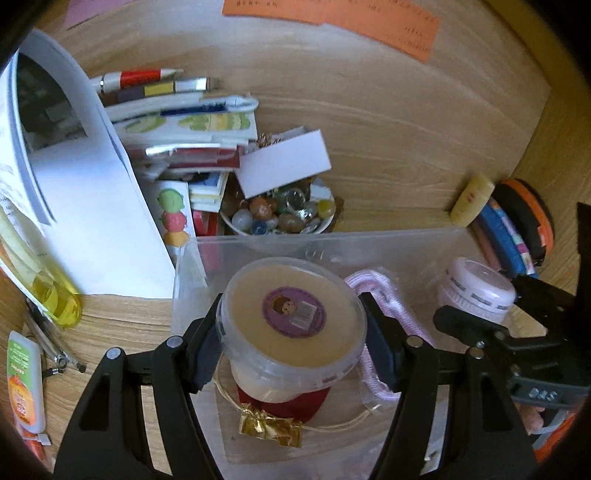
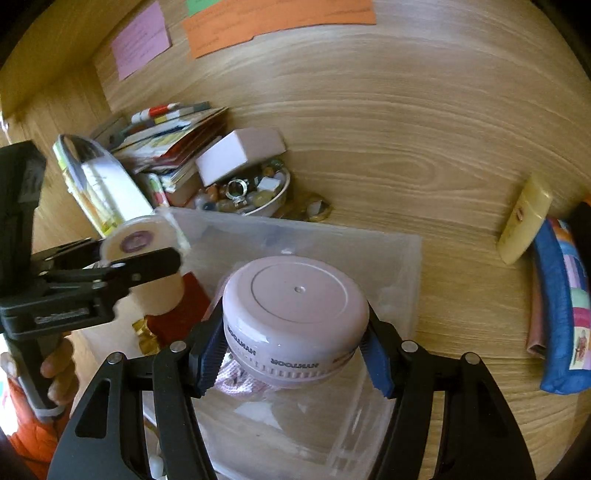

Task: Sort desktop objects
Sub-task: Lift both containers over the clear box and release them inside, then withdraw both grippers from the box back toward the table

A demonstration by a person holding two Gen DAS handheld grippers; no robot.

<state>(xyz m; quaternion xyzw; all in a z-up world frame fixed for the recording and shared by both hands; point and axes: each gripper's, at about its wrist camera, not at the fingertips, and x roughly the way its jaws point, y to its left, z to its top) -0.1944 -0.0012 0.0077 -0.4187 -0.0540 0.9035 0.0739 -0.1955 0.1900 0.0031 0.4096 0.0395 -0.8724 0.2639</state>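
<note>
My left gripper (image 1: 291,350) is shut on a clear tub with a cream lid and a purple sticker (image 1: 291,314), held over a clear plastic bin (image 1: 332,240). My right gripper (image 2: 293,354) is shut on a pale pink jar (image 2: 295,317), also over the bin (image 2: 402,258). The jar shows in the left wrist view (image 1: 476,291), held by the right gripper (image 1: 480,317). The left gripper (image 2: 122,266) with its tub (image 2: 140,236) shows at the left of the right wrist view. In the bin lie a red pouch (image 1: 314,402), a gold bow (image 1: 269,426) and a pink cord (image 1: 373,295).
Behind the bin are a bowl of marbles and trinkets (image 1: 280,214), a white box (image 1: 284,162), stacked cards and pens (image 1: 177,110) and white papers (image 1: 92,206). A cream tube (image 2: 524,218) and a blue pouch (image 2: 561,314) lie right. Coloured notes (image 2: 258,22) are on the wooden back panel.
</note>
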